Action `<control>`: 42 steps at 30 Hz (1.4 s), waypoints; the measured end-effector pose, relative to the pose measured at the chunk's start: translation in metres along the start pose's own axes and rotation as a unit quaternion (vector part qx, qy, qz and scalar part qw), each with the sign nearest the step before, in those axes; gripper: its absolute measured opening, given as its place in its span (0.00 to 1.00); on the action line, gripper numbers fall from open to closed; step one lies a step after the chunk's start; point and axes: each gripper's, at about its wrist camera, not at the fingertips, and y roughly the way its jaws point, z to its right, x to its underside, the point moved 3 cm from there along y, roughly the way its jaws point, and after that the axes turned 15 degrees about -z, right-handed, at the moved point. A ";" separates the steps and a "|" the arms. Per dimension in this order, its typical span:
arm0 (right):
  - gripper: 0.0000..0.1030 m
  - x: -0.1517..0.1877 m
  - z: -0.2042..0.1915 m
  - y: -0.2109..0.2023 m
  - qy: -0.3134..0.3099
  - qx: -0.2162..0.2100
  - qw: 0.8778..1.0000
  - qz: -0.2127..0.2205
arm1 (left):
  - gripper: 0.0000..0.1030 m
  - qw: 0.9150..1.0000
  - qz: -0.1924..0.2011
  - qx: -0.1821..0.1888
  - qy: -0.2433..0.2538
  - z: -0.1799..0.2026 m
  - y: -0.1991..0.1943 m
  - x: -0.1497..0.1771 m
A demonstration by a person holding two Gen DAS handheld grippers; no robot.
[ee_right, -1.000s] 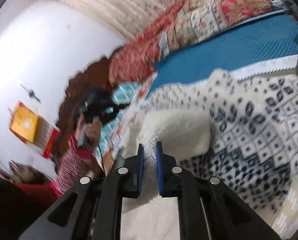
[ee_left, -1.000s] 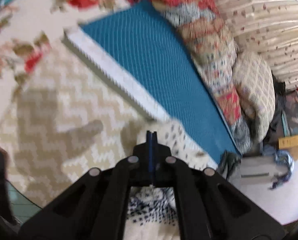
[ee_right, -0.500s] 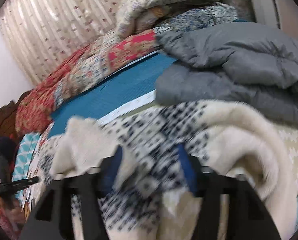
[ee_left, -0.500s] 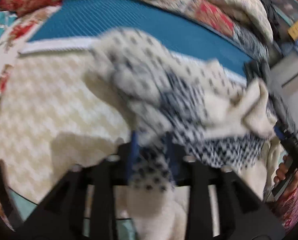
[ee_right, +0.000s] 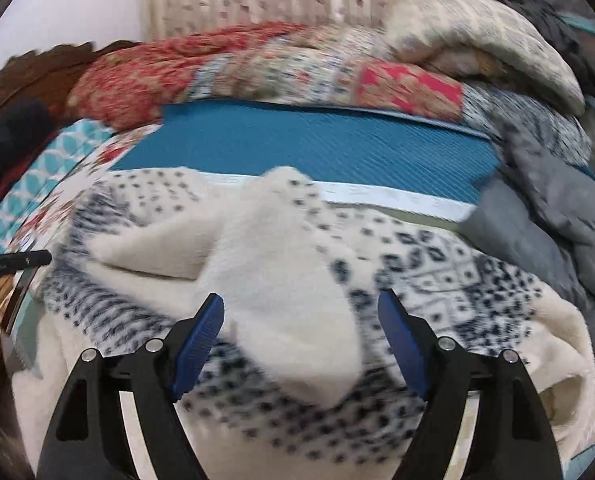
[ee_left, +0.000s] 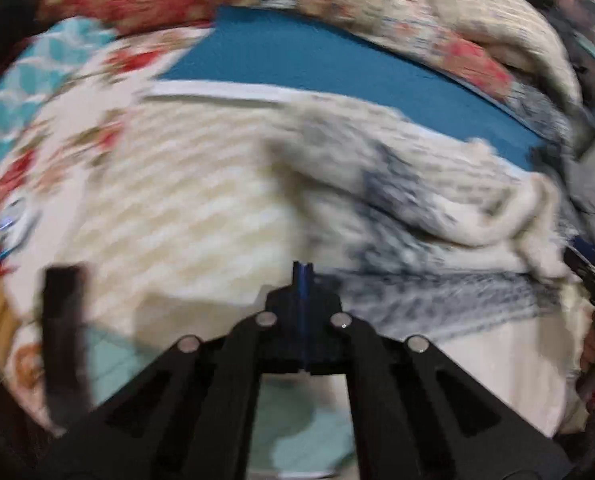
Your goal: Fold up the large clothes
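Right tongs (ee_right: 301, 320) spread wide over the fleece sweater (ee_right: 281, 280); left tongs (ee_left: 302, 270) pressed together, empty, beside the sweater on the bed (ee_left: 177, 200).

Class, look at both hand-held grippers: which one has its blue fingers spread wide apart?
The right hand-held gripper: its fingers stand wide apart over the cream, navy-patterned fleece garment. The left hand-held gripper is pressed shut, holding nothing.

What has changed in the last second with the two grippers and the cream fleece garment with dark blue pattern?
The right gripper, shut on a fold a second ago, has opened and let go of the cream fleece garment with dark blue pattern, which now lies in a heap. The left gripper, open around fabric half a second ago, is shut and empty. The teal mat stayed put.
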 end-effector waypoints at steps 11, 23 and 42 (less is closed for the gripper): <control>0.63 -0.015 -0.018 0.054 -0.044 0.049 0.996 -0.052 | 0.00 0.998 -0.035 0.040 -0.026 0.005 0.010 -0.012; 0.99 -0.018 0.045 -0.039 0.056 -0.188 0.980 -0.004 | 0.00 0.928 -0.172 0.270 -0.188 -0.002 0.085 -0.119; 0.83 0.018 0.147 -0.001 0.275 -0.066 0.959 0.020 | 0.00 0.961 -0.051 0.236 -0.133 0.011 0.032 -0.156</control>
